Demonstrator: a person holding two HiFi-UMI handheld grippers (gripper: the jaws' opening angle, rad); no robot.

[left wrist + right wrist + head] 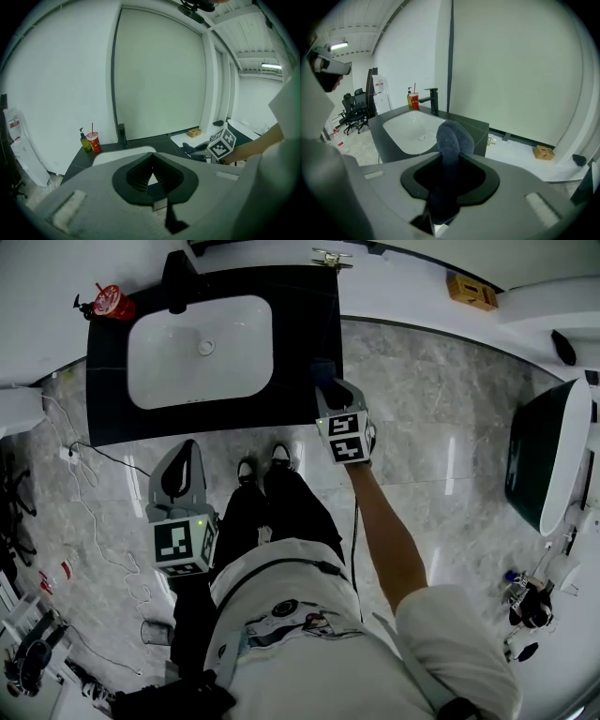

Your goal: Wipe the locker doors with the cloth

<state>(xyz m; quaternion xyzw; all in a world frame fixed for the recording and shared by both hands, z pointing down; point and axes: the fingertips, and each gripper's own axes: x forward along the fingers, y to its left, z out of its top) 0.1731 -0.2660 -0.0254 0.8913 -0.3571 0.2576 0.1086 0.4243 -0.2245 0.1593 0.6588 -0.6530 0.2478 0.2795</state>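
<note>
**— What does each of your grippers have right now?**

— My left gripper hangs idle in front of the dark stone counter. Its jaws meet at the tips and nothing is between them. My right gripper is clamped on the dark blue-grey fleecy cloth above the counter's right end. The cloth is bunched, and a rounded lump of it bulges out past the jaws.

**— And the locker doors?**

— I can't pick out any door that is surely a locker. Behind the counter I see only tall pale flat panels, and the cloth touches none of them.

**— What could go wrong from here?**

— Going left to right, the thin white cables trail over the marble floor beside my left foot, and I might snag them if I step that way. The red paper cup with a straw and the yellow-green pump bottle stand together at the counter's back left corner, where a wide sweep could tip them. The white rectangular basin and the black tap lie between me and the panels, so leaning across could knock a gripper on the tap. My main worry is the grip, because I hold only a fold of the cloth. Dragging it hard over a flat face may pull it free, and a balled cloth wipes only a narrow strip
</note>
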